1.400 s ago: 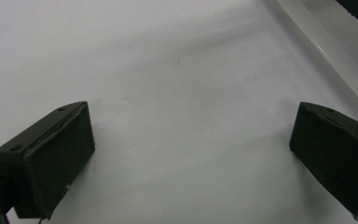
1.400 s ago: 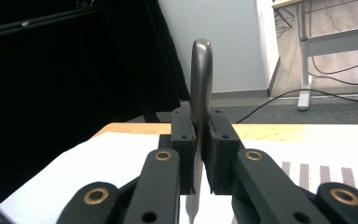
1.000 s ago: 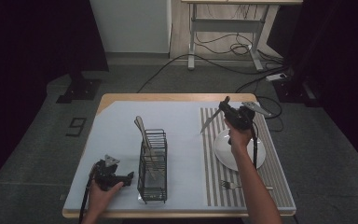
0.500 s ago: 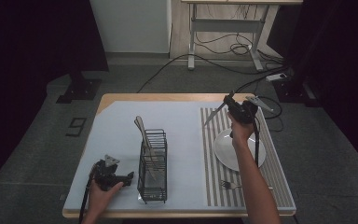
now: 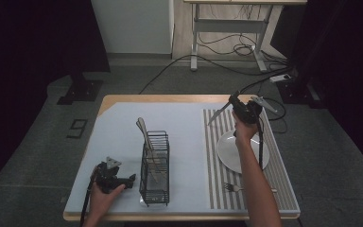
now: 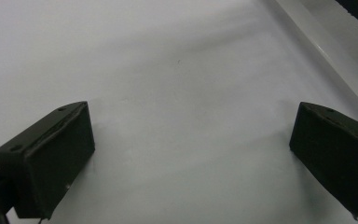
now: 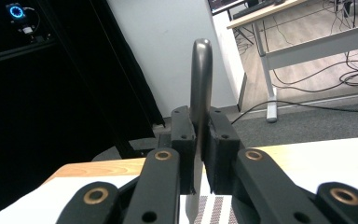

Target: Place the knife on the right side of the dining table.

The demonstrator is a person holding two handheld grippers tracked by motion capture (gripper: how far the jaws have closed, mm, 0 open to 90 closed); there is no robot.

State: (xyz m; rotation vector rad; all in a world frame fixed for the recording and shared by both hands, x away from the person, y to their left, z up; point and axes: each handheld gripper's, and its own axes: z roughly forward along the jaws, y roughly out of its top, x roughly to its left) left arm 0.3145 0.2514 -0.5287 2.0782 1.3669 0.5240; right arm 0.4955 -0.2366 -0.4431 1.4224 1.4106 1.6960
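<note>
My right gripper (image 5: 236,105) is raised over the far end of the striped mat (image 5: 216,189), shut on a silver knife (image 5: 219,114) whose blade slants down to the left. In the right gripper view the knife (image 7: 200,79) is clamped edge-on at my right gripper (image 7: 199,140), its rounded handle end sticking up. My left gripper (image 5: 130,179) rests low at the table's near left, beside a black wire caddy (image 5: 154,187). In the left gripper view it (image 6: 191,140) is open over bare grey table, with nothing between the fingers (image 6: 51,158).
The caddy holds a couple of utensils (image 5: 144,131) leaning to the left. A white plate (image 5: 228,152) lies on the mat under the right forearm, and a fork (image 5: 234,187) lies nearer the front edge. Cables and a desk frame are on the floor beyond the table.
The right hand has shifted slightly at the far end of the mat, still holding the knife, which is tilted a little steeper. The left gripper has stayed put.
</note>
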